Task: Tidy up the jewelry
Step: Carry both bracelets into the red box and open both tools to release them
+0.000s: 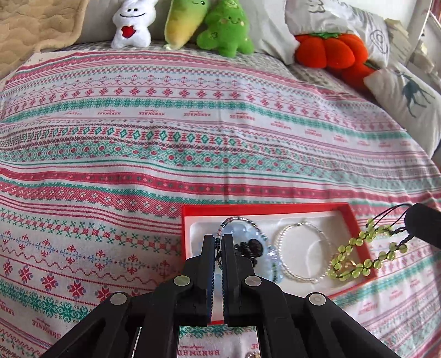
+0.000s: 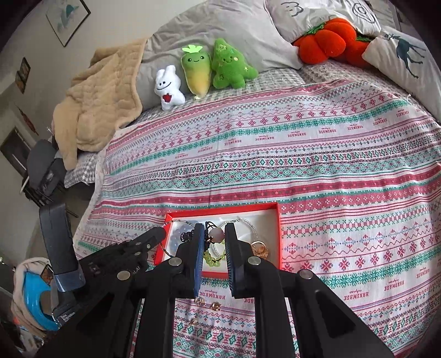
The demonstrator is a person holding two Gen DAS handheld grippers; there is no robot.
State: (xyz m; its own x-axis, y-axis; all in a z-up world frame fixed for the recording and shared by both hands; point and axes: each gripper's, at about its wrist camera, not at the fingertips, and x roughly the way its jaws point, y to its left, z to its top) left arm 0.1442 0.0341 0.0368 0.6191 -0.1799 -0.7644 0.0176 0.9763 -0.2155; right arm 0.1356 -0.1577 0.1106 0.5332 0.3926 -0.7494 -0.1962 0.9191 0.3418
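Note:
A red jewelry box (image 1: 270, 207) with a white insert lies on the patterned blanket; it also shows in the right wrist view (image 2: 278, 234). My left gripper (image 1: 218, 242) is shut on a dark beaded necklace (image 1: 242, 220) that trails over a pale blue piece (image 1: 242, 234) in the box's left well. A silver bead bracelet (image 1: 303, 252) lies in the middle well. My right gripper (image 2: 215, 232) hangs over the box with its jaws partly apart; a green bead bracelet (image 1: 358, 257) on black cord hangs from it, its lower end in the box.
Small gold earrings (image 2: 215, 305) lie on the blanket in front of the box. Plush toys (image 1: 182, 24), an orange pumpkin cushion (image 1: 330, 49) and pillows (image 1: 408, 102) line the far edge of the bed. A beige blanket (image 2: 102, 102) lies at the far left.

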